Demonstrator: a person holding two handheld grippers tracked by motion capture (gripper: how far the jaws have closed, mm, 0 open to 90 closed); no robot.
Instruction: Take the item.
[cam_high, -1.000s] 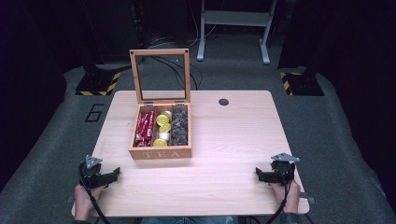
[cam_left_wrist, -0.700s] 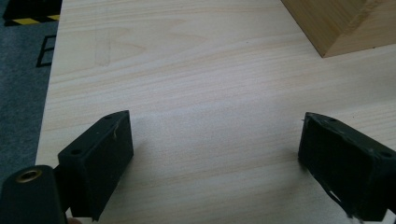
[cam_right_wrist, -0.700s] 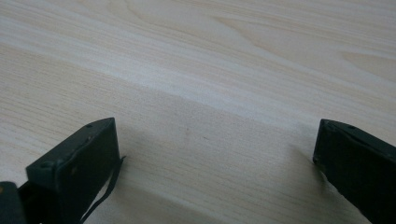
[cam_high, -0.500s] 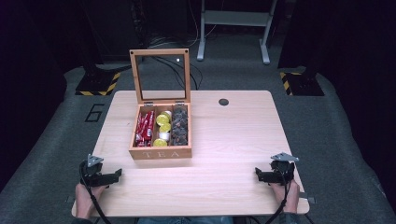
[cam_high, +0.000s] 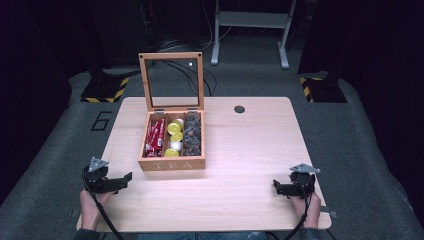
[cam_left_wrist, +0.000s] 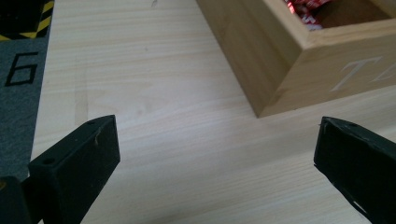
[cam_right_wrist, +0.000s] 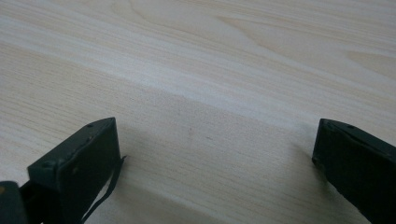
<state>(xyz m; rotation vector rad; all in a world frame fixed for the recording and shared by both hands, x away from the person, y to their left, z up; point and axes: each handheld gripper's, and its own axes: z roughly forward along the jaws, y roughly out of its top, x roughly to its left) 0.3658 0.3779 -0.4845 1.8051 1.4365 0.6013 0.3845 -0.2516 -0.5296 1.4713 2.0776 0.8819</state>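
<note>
While a pale wooden counter (cam_high: 240, 165) is set on grey carpet (cam_high: 360, 150), the tea box (cam_high: 172, 162) is placed mid-left; left gripper (cam_high: 122, 179) jaws have just been opened wide, right gripper (cam_high: 278, 187) jaws gaping, both empty, near the box's front.

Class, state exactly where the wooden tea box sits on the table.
In the high view the tea box stands left of the table's centre, lid raised, nearer the left gripper than the right gripper.
</note>
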